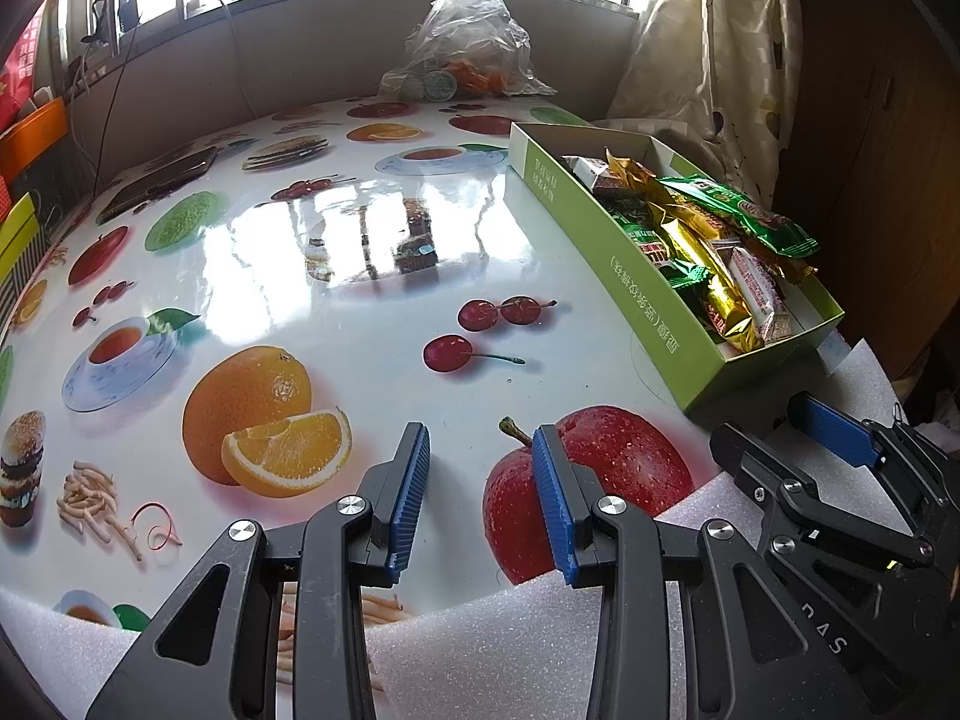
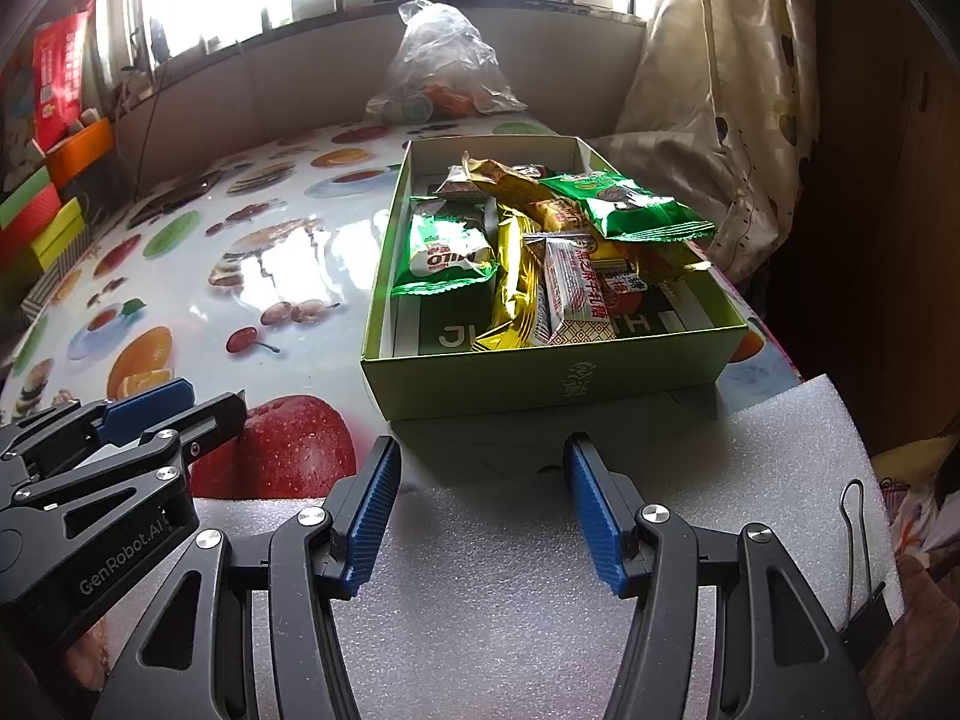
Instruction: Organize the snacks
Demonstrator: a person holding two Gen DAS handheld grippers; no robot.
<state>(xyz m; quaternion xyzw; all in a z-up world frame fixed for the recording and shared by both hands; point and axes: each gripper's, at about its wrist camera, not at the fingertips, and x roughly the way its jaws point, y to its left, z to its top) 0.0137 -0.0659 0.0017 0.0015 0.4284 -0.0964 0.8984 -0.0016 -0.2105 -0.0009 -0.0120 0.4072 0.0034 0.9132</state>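
Note:
A green cardboard box [image 2: 540, 384] stands on the right side of the table and holds several wrapped snacks: a green Milo pack [image 2: 447, 255], gold bars [image 2: 516, 294], a white-red pack [image 2: 576, 294]. It also shows in the left wrist view [image 1: 648, 294]. My left gripper [image 1: 480, 450] is open and empty, low over the table's front edge above a printed apple. My right gripper [image 2: 483, 462] is open and empty, just in front of the box's near wall. Each gripper shows in the other's view, the right [image 1: 774, 426] and the left [image 2: 210, 399].
The table [image 1: 372, 240] has a glossy fruit-print cover. White foam padding [image 2: 510, 570] lines its front edge, with a binder clip [image 2: 858, 564] at the right. A clear plastic bag [image 1: 468, 48] sits at the far edge. Coloured boxes [image 2: 42, 222] stack at left. A curtain [image 2: 720, 90] hangs at right.

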